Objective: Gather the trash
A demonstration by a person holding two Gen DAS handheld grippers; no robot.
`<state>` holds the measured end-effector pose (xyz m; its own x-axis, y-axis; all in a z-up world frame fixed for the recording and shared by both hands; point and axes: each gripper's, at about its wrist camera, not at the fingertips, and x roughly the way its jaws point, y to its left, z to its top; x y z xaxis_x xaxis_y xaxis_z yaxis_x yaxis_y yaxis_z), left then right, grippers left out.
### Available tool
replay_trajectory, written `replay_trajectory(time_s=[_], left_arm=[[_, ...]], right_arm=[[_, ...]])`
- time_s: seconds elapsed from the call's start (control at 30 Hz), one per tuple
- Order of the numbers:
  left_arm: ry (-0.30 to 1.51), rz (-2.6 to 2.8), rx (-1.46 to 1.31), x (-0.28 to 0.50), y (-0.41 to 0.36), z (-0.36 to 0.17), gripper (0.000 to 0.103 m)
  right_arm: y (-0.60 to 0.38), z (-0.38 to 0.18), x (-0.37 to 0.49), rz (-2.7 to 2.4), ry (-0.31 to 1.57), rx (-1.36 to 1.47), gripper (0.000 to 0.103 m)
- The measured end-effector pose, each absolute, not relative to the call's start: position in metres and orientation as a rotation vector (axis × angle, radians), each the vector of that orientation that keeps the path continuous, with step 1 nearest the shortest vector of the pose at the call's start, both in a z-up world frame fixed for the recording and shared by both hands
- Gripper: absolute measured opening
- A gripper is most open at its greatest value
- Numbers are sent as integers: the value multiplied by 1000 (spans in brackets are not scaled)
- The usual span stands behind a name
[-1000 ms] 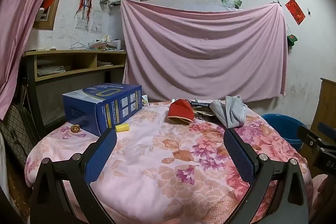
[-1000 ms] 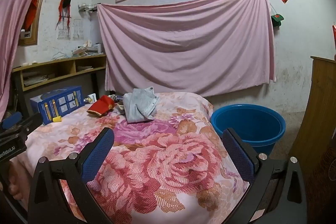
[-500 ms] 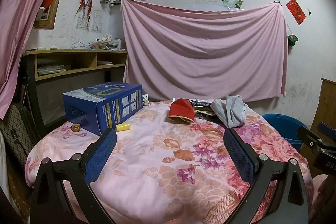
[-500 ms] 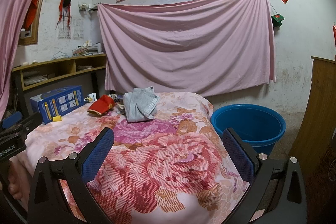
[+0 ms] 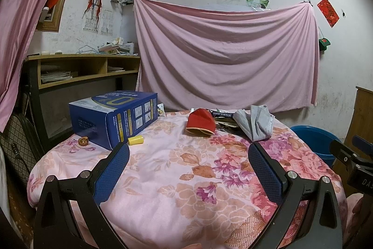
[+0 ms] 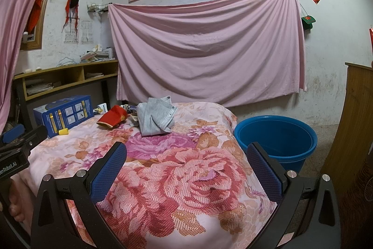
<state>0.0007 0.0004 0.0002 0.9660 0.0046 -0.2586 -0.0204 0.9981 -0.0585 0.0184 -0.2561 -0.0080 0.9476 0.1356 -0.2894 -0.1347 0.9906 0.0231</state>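
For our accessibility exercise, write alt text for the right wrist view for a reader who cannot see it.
An open right gripper hovers over a floral tablecloth. Farther back lie a grey face mask, a red pouch and a blue box, with a blue bucket on the floor at right.

The left tongs (image 5: 188, 152) gape wide above the flowered counter (image 5: 163, 179), holding nothing. Beyond their tips lie a red cap (image 5: 200, 124), a grey mask (image 5: 255, 124) and a blue box (image 5: 114, 118).
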Motion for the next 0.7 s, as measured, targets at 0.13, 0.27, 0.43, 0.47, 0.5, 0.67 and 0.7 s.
replay_trajectory(time_s=[0.13, 0.27, 0.43, 0.47, 0.5, 0.67, 0.7], left_arm=[[263, 12, -61, 1, 0, 0, 100], [263, 12, -62, 1, 1, -2, 100], [264, 12, -62, 1, 1, -2, 100], [264, 11, -62, 1, 1, -1, 100], [264, 12, -62, 1, 1, -2, 100], [264, 11, -62, 1, 1, -1, 100], [265, 11, -62, 1, 1, -1, 100]], right_arm=[[-256, -8, 18, 137, 295, 3, 103], [-256, -8, 18, 137, 295, 3, 103], [-256, -8, 18, 137, 295, 3, 103], [-256, -8, 18, 137, 295, 3, 103], [-256, -8, 18, 137, 295, 3, 103], [-256, -8, 18, 137, 295, 3, 103], [-256, -8, 18, 137, 295, 3, 103]])
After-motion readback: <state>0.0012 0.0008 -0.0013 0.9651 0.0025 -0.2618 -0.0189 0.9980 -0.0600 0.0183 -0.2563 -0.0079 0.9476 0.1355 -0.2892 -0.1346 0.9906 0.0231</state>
